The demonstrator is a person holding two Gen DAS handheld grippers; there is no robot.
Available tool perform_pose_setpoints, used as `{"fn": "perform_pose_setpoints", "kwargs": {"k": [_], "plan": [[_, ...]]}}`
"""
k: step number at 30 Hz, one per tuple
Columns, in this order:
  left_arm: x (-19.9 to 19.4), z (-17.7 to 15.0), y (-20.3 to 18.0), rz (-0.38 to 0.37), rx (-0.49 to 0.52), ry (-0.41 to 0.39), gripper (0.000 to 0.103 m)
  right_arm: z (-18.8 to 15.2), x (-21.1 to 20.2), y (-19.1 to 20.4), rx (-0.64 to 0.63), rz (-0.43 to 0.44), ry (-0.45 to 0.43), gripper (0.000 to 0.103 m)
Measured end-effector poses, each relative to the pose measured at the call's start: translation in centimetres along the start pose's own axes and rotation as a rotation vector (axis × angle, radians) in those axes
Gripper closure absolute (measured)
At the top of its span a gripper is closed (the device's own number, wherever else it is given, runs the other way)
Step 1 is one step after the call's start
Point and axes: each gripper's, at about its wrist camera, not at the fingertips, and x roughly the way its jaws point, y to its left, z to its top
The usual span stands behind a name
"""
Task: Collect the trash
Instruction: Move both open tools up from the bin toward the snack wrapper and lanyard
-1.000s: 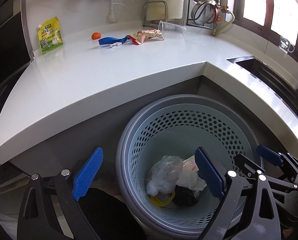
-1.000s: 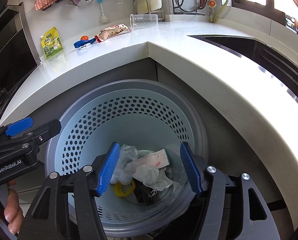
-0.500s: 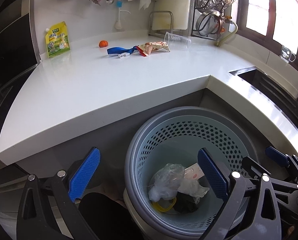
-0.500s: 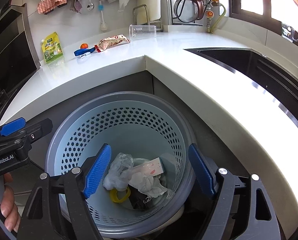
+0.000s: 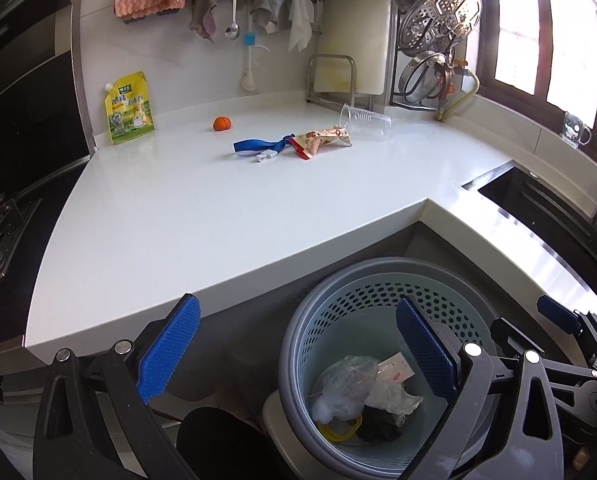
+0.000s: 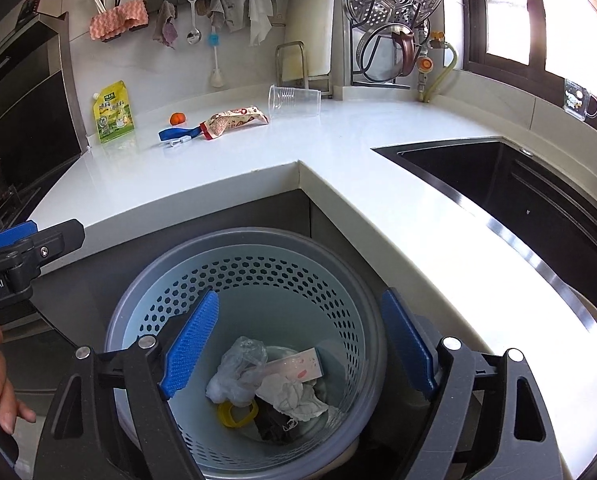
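**Both grippers empty above the bin**

Jaws on both sides are standing apart with nothing between them — the right gripper (image 6: 298,344) is opening further as I watch, and the left gripper (image 5: 294,344) is spread wide, one pad over the counter edge and the other over the bin (image 6: 146,308).

I'm holding both tools tilted down over the bin, which is sitting on the floor in the inner corner of the counter (image 5: 218,216). That spot makes sense: anything lifted off the worktop needs only a short carry to drop in. Inside the bin I'm seeing a crumpled clear bag (image 6: 238,372), white paper (image 6: 294,396), a small card (image 6: 298,364), a yellow ring (image 6: 236,414) and something dark beneath them.

Trash is still lying on the counter near the back wall — a wrapper (image 5: 318,142) touching a blue strap (image 5: 258,146), a clear cup (image 5: 364,122) tipped on its side just behind the wrapper, and a small orange thing (image 5: 221,123) a little apart. A yellow pouch (image 5: 128,108) is leaning upright against the wall; I judge it is stored there, not waste.

I'm reckoning the next move is a reach toward the wrapper or cup, both light and easily crushed.
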Motion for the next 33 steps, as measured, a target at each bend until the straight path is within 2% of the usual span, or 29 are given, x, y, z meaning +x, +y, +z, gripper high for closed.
{"fn": "perform_pose_setpoints", "kwargs": {"k": [5, 11, 16, 20, 27, 33], "plan": [[-0.2, 1.5, 1.0, -0.012, -0.001, -0.02, 0.007, 1.7, 0.5, 0.5, 0.014, 0.029, 0.003, 0.023], [1.2, 3.9, 2.9, -0.023, -0.045, 0.007, 0.007, 4.3, 1.1, 1.5, 0.003, 0.047, -0.001, 0.022], [2.0, 6.5, 4.1, 0.022, -0.032, -0.031, 0.007, 6.6, 2.3, 2.7, -0.057, 0.054, -0.002, 0.02], [3.3, 8.8, 4.8, 0.051, -0.012, -0.031, 0.007, 8.6, 3.6, 3.5, -0.089, 0.051, -0.015, 0.02], [6.2, 11.8, 6.4, 0.051, -0.035, -0.039, 0.007, 11.8, 6.3, 3.5, -0.031, 0.079, -0.003, 0.02], [9.2, 13.4, 7.5, 0.063, -0.043, -0.022, 0.006, 14.0, 8.7, 3.5, -0.012, 0.065, 0.002, 0.02]]}}
